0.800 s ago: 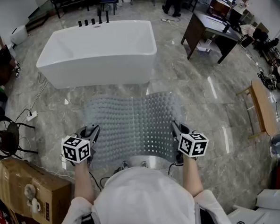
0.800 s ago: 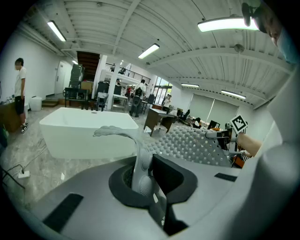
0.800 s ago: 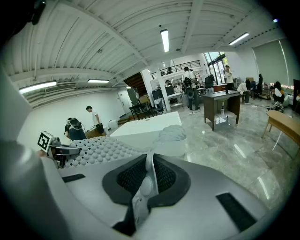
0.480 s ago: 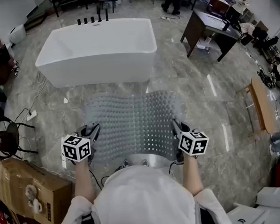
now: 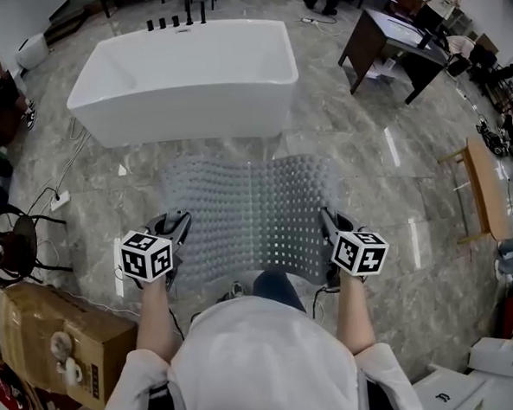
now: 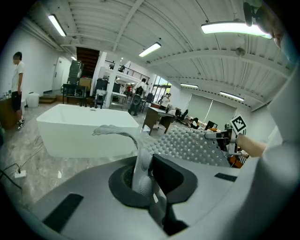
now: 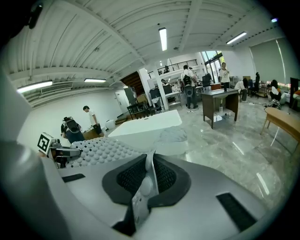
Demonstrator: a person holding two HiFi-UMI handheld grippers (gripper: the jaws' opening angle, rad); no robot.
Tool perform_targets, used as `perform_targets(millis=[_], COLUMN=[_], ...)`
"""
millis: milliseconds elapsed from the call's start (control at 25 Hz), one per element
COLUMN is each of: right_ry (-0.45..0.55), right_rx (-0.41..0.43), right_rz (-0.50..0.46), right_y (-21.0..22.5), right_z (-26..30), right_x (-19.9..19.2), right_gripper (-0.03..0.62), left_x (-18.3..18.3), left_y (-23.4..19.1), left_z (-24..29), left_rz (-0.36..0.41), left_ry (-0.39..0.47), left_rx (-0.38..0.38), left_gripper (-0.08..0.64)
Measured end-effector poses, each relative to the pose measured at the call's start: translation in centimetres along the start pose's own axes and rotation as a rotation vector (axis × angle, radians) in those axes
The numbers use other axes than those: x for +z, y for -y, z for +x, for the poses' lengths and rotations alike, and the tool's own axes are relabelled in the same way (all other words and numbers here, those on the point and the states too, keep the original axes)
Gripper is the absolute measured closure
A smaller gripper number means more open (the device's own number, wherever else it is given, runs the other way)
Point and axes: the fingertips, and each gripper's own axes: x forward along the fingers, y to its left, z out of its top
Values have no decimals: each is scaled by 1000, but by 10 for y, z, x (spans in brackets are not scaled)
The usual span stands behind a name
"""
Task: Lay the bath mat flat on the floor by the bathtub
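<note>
A translucent grey bath mat (image 5: 253,217) with rows of bumps is held spread out above the marble floor, just in front of the white bathtub (image 5: 186,78). My left gripper (image 5: 176,230) is shut on the mat's left edge, and my right gripper (image 5: 328,225) is shut on its right edge. In the left gripper view the mat (image 6: 197,147) stretches away to the right from between the jaws, with the bathtub (image 6: 84,133) behind. The right gripper view shows the mat (image 7: 103,150) running off to the left, pinched edge-on between the jaws.
A dark desk (image 5: 394,48) stands at the back right and a wooden bench (image 5: 481,190) at the right. At the left are a cardboard box (image 5: 53,351), a black chair (image 5: 12,249) and a power strip with cable (image 5: 59,201). People stand far off.
The mat and both grippers have shifted a little forward toward the bathtub. Both grips stay the same.
</note>
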Motion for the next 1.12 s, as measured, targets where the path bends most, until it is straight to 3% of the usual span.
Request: perform_targets(millis=[440,1120], right_ry=[-37,-61], right_rx=[5,90], right_rz=[31,-16], right_y=[34,96], right_z=[41,129], right_x=[27,105], right_gripper=[554,554], left_x=[23,81], left_y=[-23,-50], left_z=[40,119], left_rz=[-39,-109], left_ry=[-26,24], left_rx=[30,139], left_gripper=[514,514])
